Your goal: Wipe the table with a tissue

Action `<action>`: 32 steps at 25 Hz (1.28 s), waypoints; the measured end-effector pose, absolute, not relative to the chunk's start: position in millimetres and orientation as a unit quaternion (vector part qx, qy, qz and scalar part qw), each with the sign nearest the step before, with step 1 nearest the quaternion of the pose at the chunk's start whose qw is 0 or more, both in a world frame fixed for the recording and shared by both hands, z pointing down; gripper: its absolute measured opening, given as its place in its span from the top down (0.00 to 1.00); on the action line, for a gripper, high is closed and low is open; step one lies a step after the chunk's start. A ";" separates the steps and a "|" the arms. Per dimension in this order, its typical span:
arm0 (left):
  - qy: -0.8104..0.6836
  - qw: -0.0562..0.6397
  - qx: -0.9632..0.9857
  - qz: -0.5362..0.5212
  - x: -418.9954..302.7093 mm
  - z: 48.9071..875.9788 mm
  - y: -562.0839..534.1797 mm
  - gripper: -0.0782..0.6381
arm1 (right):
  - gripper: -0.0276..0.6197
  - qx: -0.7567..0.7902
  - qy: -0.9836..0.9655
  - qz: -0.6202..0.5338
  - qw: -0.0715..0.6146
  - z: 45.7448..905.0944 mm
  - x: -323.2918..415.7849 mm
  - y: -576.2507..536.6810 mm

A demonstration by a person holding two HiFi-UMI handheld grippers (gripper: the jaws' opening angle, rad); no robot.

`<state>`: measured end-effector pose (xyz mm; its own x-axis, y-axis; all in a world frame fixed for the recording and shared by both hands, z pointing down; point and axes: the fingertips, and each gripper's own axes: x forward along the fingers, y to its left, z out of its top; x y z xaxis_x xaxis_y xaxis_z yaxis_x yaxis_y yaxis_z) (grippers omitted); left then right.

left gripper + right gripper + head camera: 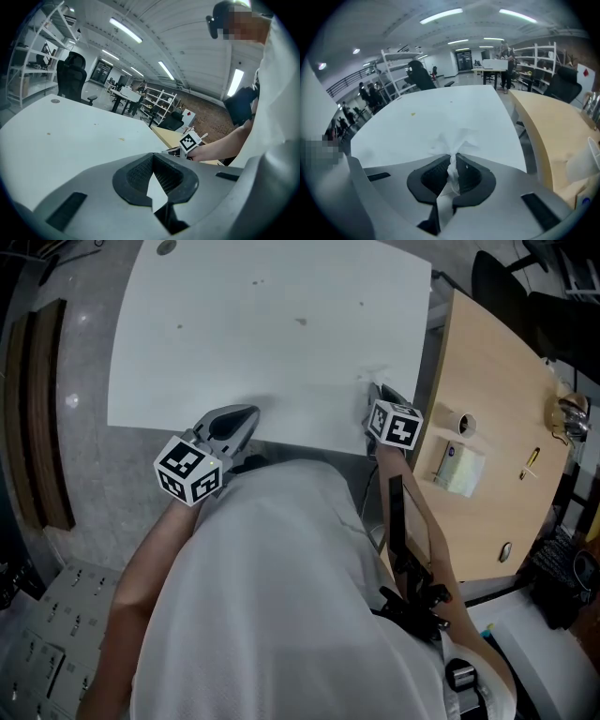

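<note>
Tissue is pinched between the jaws of the right gripper, which we hold closed on it at the near right corner of the white counter; a crumpled tuft fans out ahead of the tips and a strip trails back between the pads. The left gripper has its jaws closed tip to tip on nothing, and we hold it at the counter's near edge, well apart from the right one. Small dark specks lie further out on the white counter, and a wooden counter stands just beside its right edge.
</note>
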<state>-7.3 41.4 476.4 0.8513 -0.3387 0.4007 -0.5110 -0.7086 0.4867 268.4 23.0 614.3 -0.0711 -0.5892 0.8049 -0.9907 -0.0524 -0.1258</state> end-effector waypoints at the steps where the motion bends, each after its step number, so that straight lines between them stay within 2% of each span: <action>1: -0.234 0.303 0.913 0.143 -8.2 476.6 41.9 0.88 | 0.91 0.619 -0.640 0.356 0.283 614.5 259.9 22.9; 5: -0.239 0.304 0.911 0.146 -12.3 477.8 45.7 0.88 | 0.91 0.596 -0.663 0.330 0.309 614.3 225.9 23.7; 11: -0.240 0.306 0.909 0.150 -12.0 481.0 52.2 0.88 | 0.91 0.560 -0.689 0.348 0.300 616.3 174.8 31.2; 15: -0.239 0.302 0.910 0.153 -7.7 478.4 50.8 0.88 | 0.91 0.526 -0.715 0.331 0.319 615.8 141.6 32.1; 20: -0.241 0.294 0.912 0.156 -3.4 473.3 42.8 0.88 | 0.91 0.479 -0.749 0.343 0.303 617.2 112.7 20.0; 22: -0.243 0.291 0.912 0.156 -0.3 471.4 39.9 0.88 | 0.91 0.470 -0.758 0.360 0.274 612.6 109.0 11.0; 26: -0.248 0.285 0.912 0.157 6.3 468.7 32.4 0.88 | 0.91 0.509 -0.756 0.387 0.138 577.8 147.6 -14.4; 32: -0.249 0.283 0.912 0.163 17.6 471.2 19.3 0.88 | 0.91 0.560 -0.733 0.376 0.093 559.4 240.9 -26.7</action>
<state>17.6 19.3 471.2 0.8236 -0.3614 0.4372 -0.5454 -0.7162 0.4354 240.9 -26.7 559.4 -0.3556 -0.7507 0.5568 -0.8902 0.0905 -0.4465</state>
